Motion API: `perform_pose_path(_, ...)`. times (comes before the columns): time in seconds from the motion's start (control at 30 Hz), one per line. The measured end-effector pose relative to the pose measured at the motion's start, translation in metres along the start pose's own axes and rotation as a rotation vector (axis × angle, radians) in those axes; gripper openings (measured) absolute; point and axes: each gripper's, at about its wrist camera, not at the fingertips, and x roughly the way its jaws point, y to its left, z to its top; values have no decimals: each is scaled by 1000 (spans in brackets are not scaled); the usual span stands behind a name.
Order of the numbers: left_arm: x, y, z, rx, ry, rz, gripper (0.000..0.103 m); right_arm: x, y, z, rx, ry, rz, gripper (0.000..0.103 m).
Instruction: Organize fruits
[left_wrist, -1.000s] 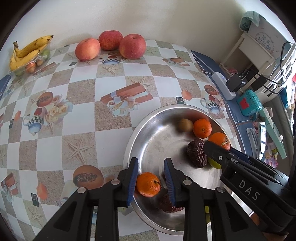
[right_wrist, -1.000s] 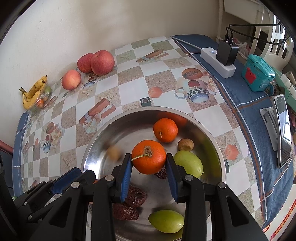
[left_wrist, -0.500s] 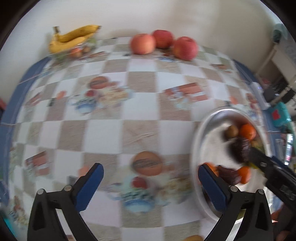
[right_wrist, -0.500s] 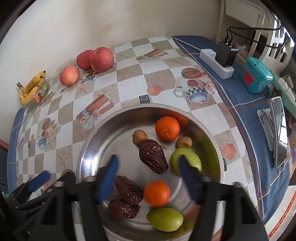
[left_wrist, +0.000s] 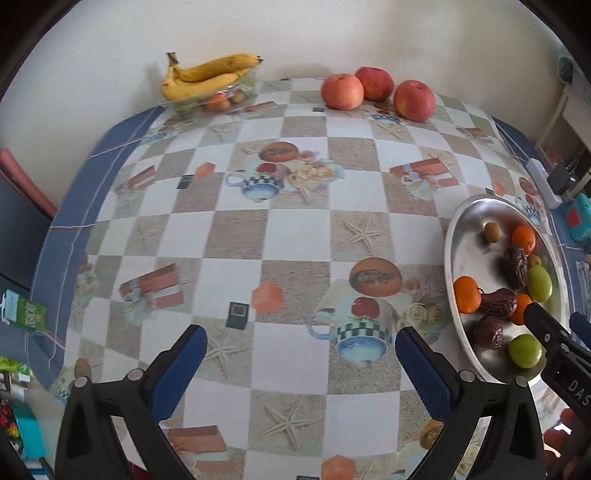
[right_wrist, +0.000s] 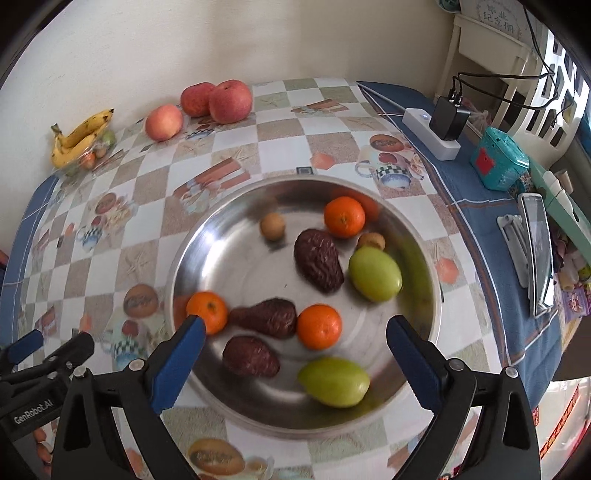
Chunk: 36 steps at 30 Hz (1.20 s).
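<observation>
Both oranges released into steel bowl. Left gripper fingers apart, empty, swung out over bare table. Right gripper fingers opening, empty. Apples at far edge outstanding.

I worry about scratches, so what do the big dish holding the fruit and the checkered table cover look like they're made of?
Dish: likely stainless steel, polished; it mirrors the oranges and shows bright streaks of glare. Table cover: probably wipe-clean vinyl or oilcloth, smooth with a printed pattern and a faint sheen, though that look leaves it open.
</observation>
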Motion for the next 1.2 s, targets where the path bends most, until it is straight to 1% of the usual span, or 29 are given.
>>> perform_pose_path(0.07,0,2,-1,-5,1,9,103,-3,3,-4,-4,-6,3,98)
perform_pose_path(0.2,1,-2,-2,8,8,65,103,-7,7,-5,-10,-20,-3,98)
perform_pose_path(0.4,3,-7,-5,32,18,107,103,-7,11,-3,-19,-25,-2,98)
perform_pose_path(0.53,4,-7,-5,31,30,118,103,-6,12,-2,-21,-21,2,98)
perform_pose_path(0.73,5,-7,-6,30,27,136,103,-7,14,-2,-29,-25,10,98)
perform_pose_path(1.2,6,-1,-6,3,39,140,103,-9,17,-1,-41,-31,11,98)
